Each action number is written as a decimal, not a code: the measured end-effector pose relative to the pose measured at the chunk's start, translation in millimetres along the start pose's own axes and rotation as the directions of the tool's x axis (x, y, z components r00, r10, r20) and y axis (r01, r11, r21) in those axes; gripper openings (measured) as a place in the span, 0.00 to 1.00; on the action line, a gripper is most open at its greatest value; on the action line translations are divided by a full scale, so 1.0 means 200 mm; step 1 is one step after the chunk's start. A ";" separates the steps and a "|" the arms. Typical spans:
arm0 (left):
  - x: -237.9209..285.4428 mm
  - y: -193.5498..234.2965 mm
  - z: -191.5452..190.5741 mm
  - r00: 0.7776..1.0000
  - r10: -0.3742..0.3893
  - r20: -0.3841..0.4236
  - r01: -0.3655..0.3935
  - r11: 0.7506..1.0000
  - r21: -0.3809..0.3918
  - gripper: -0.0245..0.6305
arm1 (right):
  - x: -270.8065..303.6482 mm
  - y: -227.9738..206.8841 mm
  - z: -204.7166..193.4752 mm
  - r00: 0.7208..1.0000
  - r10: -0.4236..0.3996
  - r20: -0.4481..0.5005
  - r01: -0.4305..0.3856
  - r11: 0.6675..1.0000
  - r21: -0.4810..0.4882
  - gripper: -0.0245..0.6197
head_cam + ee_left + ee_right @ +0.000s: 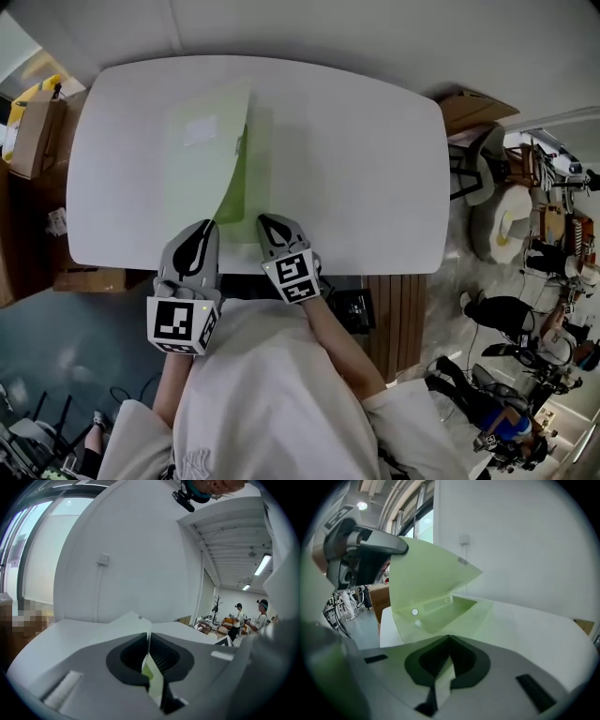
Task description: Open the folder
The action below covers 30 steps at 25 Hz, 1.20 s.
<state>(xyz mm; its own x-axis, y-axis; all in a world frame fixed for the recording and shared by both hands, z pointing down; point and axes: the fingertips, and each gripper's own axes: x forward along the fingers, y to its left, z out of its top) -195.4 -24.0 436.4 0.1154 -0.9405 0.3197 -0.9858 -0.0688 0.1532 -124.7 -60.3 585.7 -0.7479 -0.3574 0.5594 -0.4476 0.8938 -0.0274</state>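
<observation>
Folder of pale green translucent plastic (pixel 223 155) lies on the white rounded table (pixel 375 169). The left gripper (pixel 202 231) pinches its raised top cover (pixel 204 164) at the near edge. Just beside it, the right gripper (pixel 274 225) clamps the lower cover (pixel 256 169).

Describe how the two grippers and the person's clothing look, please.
The left gripper and the right gripper both have light grey bodies that taper to pointed jaws, lined with black ribbed pads. Each carries a white cube with black square markers: the left cube and the right cube. The person wears a white short-sleeved shirt.
</observation>
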 end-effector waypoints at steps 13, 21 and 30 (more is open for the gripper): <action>-0.09 0.16 0.14 1.000 0.005 0.019 -0.002 0.988 -0.152 0.07 | 0.01 0.03 0.10 0.998 -0.057 -0.030 0.057 0.998 -0.008 0.05; -0.09 0.08 0.16 1.000 -0.010 -0.010 0.009 0.992 -0.128 0.07 | -0.07 -0.01 0.08 0.995 -0.097 -0.038 0.097 0.995 0.002 0.05; -0.08 0.02 0.14 1.000 -0.018 -0.012 0.017 0.995 -0.096 0.07 | -0.10 -0.03 0.04 0.992 -0.125 -0.035 0.125 0.992 0.020 0.05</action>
<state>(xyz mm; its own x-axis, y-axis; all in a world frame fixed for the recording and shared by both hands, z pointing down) -205.0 -17.7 406.4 0.1346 -0.9349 0.3285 -0.9674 -0.0521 0.2480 -111.6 -60.2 569.2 -0.6688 -0.4564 0.5869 -0.5476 0.8363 0.0263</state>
